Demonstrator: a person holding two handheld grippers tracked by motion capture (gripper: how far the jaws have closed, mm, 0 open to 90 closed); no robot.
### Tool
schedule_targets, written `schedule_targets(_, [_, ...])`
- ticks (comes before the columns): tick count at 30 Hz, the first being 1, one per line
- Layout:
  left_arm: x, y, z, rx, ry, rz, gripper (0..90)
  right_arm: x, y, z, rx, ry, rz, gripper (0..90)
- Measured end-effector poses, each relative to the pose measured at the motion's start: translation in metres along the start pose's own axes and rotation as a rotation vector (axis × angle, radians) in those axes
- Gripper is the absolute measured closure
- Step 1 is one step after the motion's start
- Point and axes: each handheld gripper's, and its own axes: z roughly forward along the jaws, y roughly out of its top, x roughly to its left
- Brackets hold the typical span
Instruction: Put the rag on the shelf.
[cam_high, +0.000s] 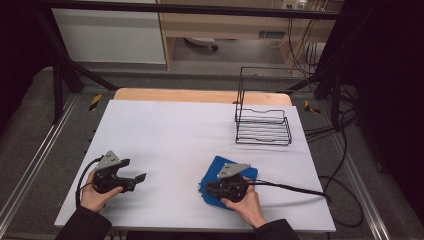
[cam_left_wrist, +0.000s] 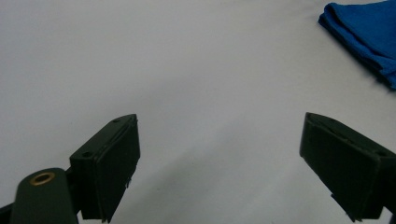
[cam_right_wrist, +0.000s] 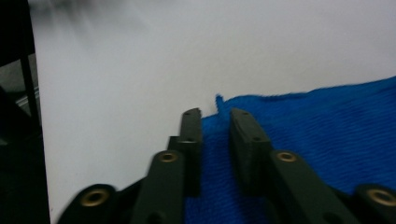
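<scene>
Two grippers work over one table covered with a white sheet, and the work in hand is one folded blue cloth lying near the near edge, right of the middle. One black wire rack stands at the far right of the sheet, well apart from the cloth, with nothing between them. Around the table run dark frame bars and several loose cables on the floor at the right; none of these crosses the space between the grippers.

In the high view the right gripper lies low on the cloth, pointing left, with the person's right hand wrapped around its body from the near side and its cable trailing off to the right. In the right gripper view its jaws stand a narrow gap apart at the cloth's corner, with blue fabric showing between them; whether the pads press on the fabric I cannot tell.

The left gripper sits well to the left of the cloth, pointing right toward it, held by the left hand just above the bare sheet. Its jaws are spread wide with only white sheet between them, and the blue cloth shows at the far right of the left gripper view.
</scene>
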Motion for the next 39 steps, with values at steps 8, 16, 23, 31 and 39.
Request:
schedule_targets(8, [0.0, 0.001, 0.001, 0.006, 0.003, 0.003, 12.1, -0.046, -0.012, -0.058, -0.064, -0.267, 0.097, 49.2])
schedule_targets(16, [-0.002, 0.001, 0.002, 0.011, 0.006, 0.005, 12.1, -0.076, -0.044, -0.073, -0.009, -0.407, 0.259, 50.3])
schedule_targets(23, [-0.002, 0.001, 0.002, 0.012, 0.004, 0.005, 12.1, -0.086, -0.053, -0.071, 0.025, -0.4, 0.354, 64.9])
schedule_targets(31, [-0.003, 0.001, 0.003, 0.019, 0.002, 0.01, 12.1, -0.09, -0.048, -0.069, 0.01, -0.342, 0.422, 85.2])
schedule_targets(39, [-0.004, 0.0, 0.004, 0.023, -0.001, 0.006, 11.6, -0.099, -0.032, -0.065, -0.033, -0.364, 0.302, 85.8])
